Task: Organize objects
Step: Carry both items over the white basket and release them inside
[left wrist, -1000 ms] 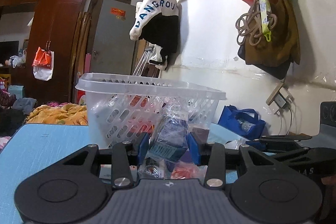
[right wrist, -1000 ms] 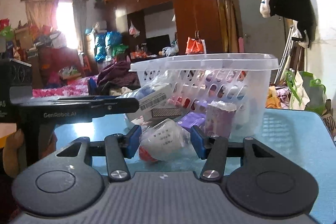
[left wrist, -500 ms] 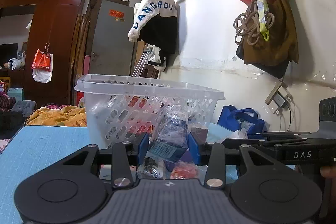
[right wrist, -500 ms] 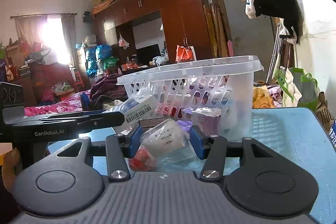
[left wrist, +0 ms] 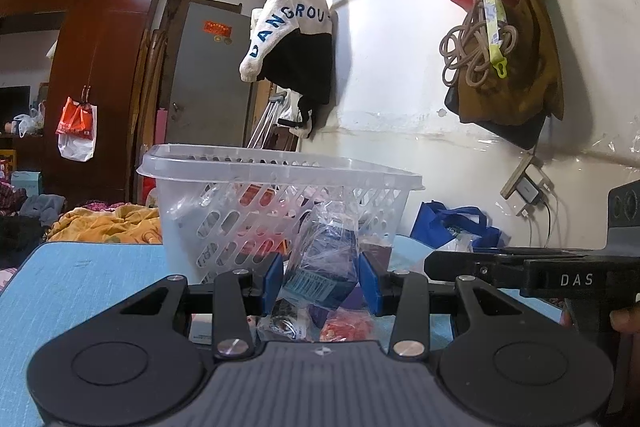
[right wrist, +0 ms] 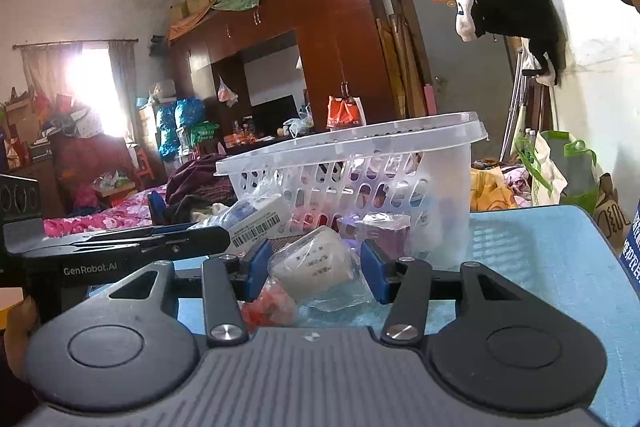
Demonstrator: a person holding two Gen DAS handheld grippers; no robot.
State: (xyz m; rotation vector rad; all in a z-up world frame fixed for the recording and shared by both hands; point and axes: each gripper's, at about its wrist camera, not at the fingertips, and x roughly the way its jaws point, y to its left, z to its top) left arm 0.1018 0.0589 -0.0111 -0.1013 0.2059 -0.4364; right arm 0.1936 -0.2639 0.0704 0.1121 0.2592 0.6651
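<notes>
A blue table [left wrist: 80, 275] fills the lower part of both views, and a clear slotted basket [left wrist: 256, 203] stands at centre frame, its contents only dim red and purple shapes through the walls. In the left view the left gripper [left wrist: 320, 281] clenches a crinkled bag holding a dark blue box [left wrist: 324, 267], just before the basket. In the right view the right gripper [right wrist: 316, 269] grasps a bagged white packet [right wrist: 320, 263], its print too blurred to read.

The basket [left wrist: 276, 187] is standing on the bench [left wrist: 80, 279], with wrapped packets [left wrist: 320, 267] lying before it; the wardrobe [left wrist: 100, 67] is standing behind, and bags [left wrist: 504, 47] are hanging at right.
</notes>
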